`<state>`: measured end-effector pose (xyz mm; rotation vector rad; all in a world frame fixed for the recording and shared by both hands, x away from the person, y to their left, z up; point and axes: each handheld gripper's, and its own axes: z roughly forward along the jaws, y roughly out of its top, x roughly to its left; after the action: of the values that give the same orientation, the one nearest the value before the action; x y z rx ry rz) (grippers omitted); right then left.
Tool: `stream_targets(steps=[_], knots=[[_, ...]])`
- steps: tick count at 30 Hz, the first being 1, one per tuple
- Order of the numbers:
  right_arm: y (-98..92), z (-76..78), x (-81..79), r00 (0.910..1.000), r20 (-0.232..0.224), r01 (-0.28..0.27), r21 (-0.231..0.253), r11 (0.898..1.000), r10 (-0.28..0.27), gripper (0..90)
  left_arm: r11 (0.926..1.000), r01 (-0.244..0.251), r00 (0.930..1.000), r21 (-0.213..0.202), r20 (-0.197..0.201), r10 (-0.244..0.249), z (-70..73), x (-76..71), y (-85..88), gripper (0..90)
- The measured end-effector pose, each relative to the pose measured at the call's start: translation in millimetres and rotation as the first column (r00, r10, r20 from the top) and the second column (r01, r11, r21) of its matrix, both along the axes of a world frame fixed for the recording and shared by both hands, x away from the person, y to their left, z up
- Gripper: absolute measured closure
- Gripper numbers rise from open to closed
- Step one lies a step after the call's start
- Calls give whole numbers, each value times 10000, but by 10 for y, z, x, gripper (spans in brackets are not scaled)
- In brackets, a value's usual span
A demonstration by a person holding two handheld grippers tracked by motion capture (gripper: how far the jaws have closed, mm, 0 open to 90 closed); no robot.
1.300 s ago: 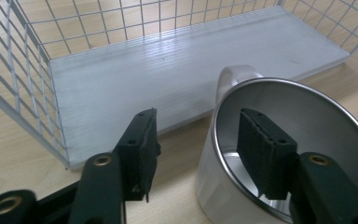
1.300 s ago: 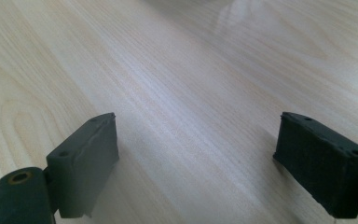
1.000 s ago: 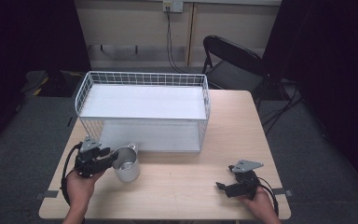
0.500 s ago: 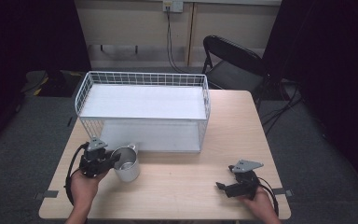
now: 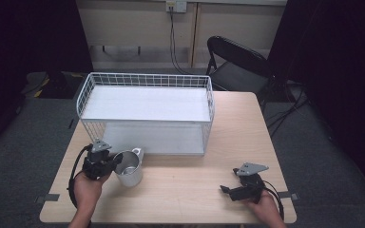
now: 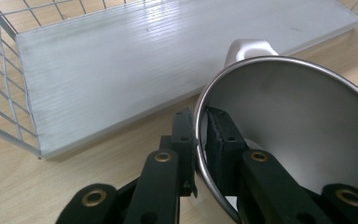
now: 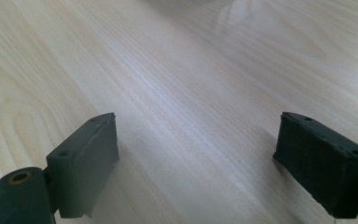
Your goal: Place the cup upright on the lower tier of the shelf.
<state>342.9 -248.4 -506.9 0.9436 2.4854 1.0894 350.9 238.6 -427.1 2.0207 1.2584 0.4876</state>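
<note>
A shiny metal cup (image 5: 129, 169) with a handle stands on the wooden table (image 5: 185, 187), just in front of the white wire basket (image 5: 147, 74). My left gripper (image 5: 117, 162) is at the cup's left side. In the left gripper view my left gripper (image 6: 199, 135) is shut on the cup (image 6: 298, 126): one jaw is outside the rim and one inside, and they have just been closing onto the wall. My right gripper (image 5: 225, 189) rests low at the table's front right; in its own view the right gripper (image 7: 196, 154) is open with bare wood between the jaws.
The basket has a white shelf board (image 6: 121, 70) on its lower level and another on top, and it takes up the table's far left half. A black folding chair (image 5: 237, 61) stands behind the table. Bare wood lies between the two hands.
My left gripper has shifted slightly toward the cup and its jaws have closed on the rim. The right hand has stayed still.
</note>
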Motion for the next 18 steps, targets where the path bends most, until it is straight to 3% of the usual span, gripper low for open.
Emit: stream_targets(steps=[14, 18], knots=[[0, 0, 0, 10000, -3, 3, 2, 10000, -3, 121, 9994, -140, 9997, 323, 201, 133, 56, 36, -2, 823], [-1, 1, 0, 10000, -8, -2, -6, 10000, 2, 121, 9996, -183, 9996, 233, 233, 178, 93, 53, -14, 823]])
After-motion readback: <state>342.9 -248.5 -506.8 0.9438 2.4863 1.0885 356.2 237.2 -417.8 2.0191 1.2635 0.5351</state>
